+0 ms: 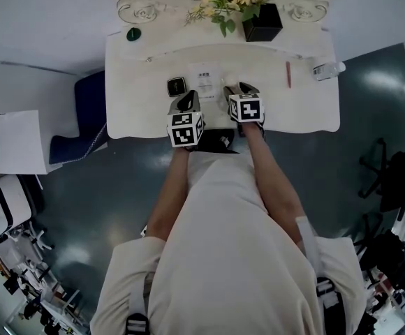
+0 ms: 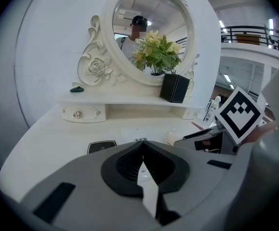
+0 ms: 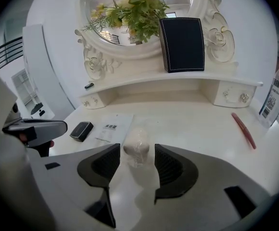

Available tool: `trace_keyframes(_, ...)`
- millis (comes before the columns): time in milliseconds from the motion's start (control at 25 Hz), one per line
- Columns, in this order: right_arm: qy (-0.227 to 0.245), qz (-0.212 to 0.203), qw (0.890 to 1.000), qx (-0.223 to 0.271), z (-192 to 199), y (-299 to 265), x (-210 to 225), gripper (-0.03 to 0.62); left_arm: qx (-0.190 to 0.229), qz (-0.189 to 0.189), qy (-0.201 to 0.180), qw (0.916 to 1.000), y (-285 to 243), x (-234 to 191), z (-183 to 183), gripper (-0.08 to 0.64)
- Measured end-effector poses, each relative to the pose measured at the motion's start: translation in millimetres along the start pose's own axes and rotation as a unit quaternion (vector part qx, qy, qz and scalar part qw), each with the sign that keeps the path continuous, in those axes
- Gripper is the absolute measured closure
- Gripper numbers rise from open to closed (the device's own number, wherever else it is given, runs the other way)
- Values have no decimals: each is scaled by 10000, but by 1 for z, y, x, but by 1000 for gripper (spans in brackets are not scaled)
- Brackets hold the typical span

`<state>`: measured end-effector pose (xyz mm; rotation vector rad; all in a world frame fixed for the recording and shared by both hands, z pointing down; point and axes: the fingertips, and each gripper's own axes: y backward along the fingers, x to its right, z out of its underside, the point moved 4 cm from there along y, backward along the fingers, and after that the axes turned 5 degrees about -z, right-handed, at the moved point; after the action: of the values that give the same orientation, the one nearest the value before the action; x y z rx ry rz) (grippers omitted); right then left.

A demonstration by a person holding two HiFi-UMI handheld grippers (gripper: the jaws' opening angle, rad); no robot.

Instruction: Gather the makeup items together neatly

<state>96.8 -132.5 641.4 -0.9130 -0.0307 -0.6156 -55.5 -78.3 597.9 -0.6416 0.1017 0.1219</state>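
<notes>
On the white vanity table [image 1: 146,117], a pale makeup sponge in clear wrap [image 3: 136,148] lies between the jaws of my right gripper [image 3: 132,163]. The jaws stand open, with a narrow gap on each side of the sponge. My left gripper [image 2: 142,144] is shut with nothing between its pads, just left of the right gripper [image 1: 237,88] near the table's front edge. A black compact [image 3: 82,130] and a white printed sachet [image 3: 114,127] lie side by side just beyond the left gripper [image 1: 187,98]. A red pencil [image 3: 244,130] lies apart at the right.
A black box [image 3: 182,44] with flowers stands on the raised shelf below the oval mirror [image 2: 151,28]. A small clear bottle [image 1: 326,69] lies at the table's right end. A small dark green item [image 1: 133,34] sits on the shelf's left.
</notes>
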Motion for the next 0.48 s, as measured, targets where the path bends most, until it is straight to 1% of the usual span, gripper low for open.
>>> trace_keyframes(160,-42,8,10000,45,1,3,-2,347,54,75,-78,9999,1,-1,-5,545)
trace_keyframes(280,-77,87,9999,111,-1,8,-2,347,88,134,-115,9998,3,-2,-7,545)
trace_keyframes(480,-154,405,9984,356,-2,27,-4,345,79,199,-122,9997,14,-6,-7,545)
